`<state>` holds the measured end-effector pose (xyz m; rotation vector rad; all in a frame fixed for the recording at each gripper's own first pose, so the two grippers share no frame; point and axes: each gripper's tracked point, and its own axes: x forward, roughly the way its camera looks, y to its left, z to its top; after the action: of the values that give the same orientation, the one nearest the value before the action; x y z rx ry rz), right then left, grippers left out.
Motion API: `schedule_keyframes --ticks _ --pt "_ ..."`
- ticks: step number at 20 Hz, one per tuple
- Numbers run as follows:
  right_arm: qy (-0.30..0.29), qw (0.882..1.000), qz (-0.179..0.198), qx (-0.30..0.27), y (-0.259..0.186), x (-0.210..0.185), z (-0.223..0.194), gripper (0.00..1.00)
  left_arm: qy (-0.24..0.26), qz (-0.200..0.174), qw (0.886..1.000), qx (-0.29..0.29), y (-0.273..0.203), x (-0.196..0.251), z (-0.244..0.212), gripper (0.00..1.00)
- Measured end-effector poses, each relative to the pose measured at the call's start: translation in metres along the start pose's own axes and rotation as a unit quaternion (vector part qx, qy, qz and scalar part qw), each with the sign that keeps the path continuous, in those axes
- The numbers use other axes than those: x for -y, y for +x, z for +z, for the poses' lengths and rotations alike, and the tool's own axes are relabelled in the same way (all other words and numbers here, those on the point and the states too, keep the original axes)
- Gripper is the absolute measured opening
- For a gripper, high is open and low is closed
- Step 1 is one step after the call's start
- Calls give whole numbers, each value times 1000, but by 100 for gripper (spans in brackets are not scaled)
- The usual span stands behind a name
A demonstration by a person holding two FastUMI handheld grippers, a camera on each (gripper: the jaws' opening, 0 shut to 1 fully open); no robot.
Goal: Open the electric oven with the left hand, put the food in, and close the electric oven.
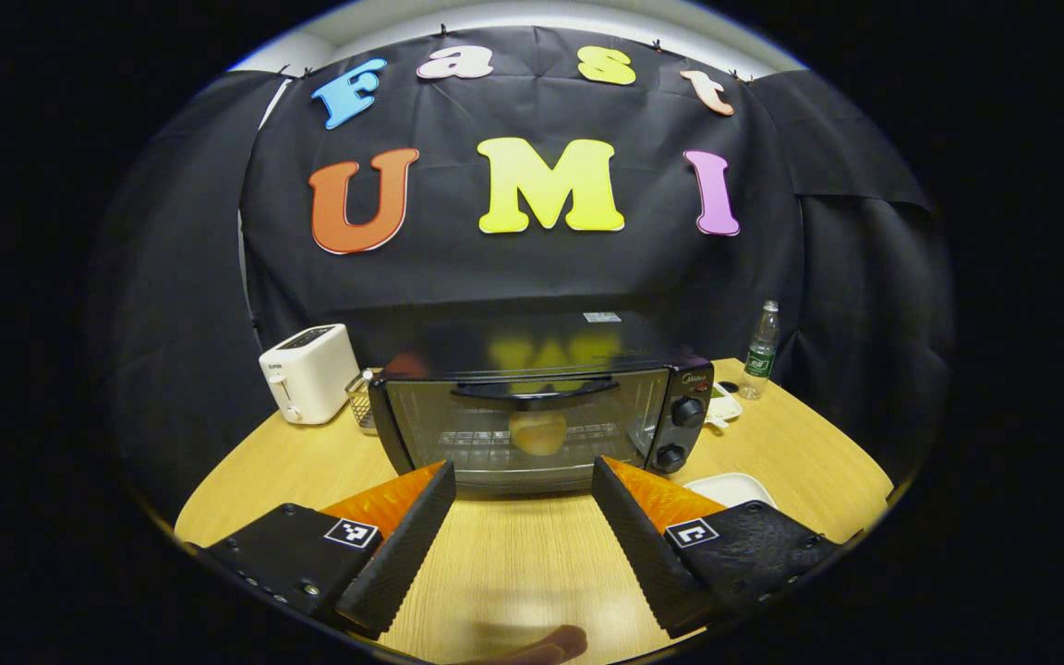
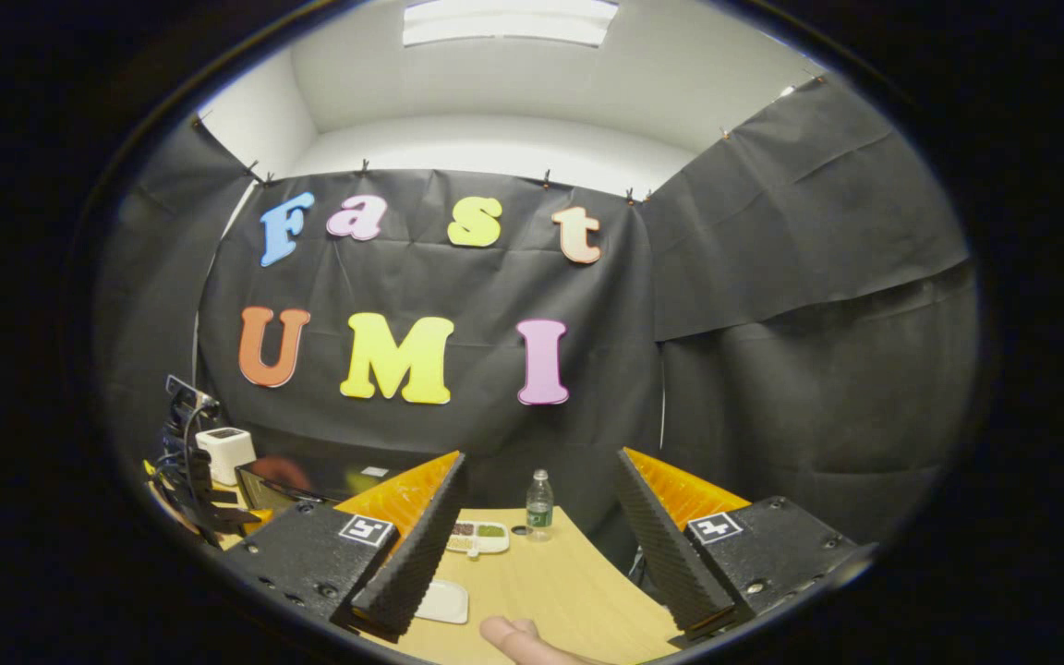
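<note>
Left gripper view shows the black electric oven (image 1: 541,416) on the wooden table (image 1: 513,563), straight ahead at twelve o'clock. Its door is shut, round food (image 1: 538,431) inside. The left gripper (image 1: 523,480) is wide open, nearest. The right gripper (image 2: 537,480) is wide open too.

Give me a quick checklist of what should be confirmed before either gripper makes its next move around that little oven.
1. Oven door shut: ok, the handle sits flush at the top.
2. Food inside: ok, a round pale item shows through the glass.
3. Left gripper empty and open: ok, jaws spread, short of the oven.
4. Right gripper empty and open: ok, nothing between its fingers.
5. White dish emptied: ok, it looks bare.
6. Door fully latched: cannot tell.
</note>
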<state>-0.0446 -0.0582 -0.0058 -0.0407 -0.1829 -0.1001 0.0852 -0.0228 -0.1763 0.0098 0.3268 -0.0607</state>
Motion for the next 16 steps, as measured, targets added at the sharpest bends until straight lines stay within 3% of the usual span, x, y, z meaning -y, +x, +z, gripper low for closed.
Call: schedule_keyframes --ticks 1,2,4,7,8,14,15,16 --pt "0 1000 2 0 -2 -2 2 94 -3 6 1000 4 -7 -3 5 97" --pt "0 1000 3 0 -3 -3 2 100 -4 12 1000 9 -15 -7 9 97" --pt "1 1000 4 1 -7 -6 5 94 -2 21 999 31 -32 -12 26 97" --pt "3 1000 8 1 -12 -9 8 95 -1 33 997 65 -62 -16 52 97" --pt "3 1000 9 1 -12 -10 8 100 -6 34 997 74 -73 -17 59 97" --pt "6 1000 5 1 -27 -8 11 100 -17 46 989 140 -144 -17 104 97" --pt "7 1000 8 -2 -30 -8 11 94 -14 47 988 149 -155 -14 110 97" --pt "9 1000 11 -3 -34 -9 11 100 -13 45 987 156 -165 -10 115 97"
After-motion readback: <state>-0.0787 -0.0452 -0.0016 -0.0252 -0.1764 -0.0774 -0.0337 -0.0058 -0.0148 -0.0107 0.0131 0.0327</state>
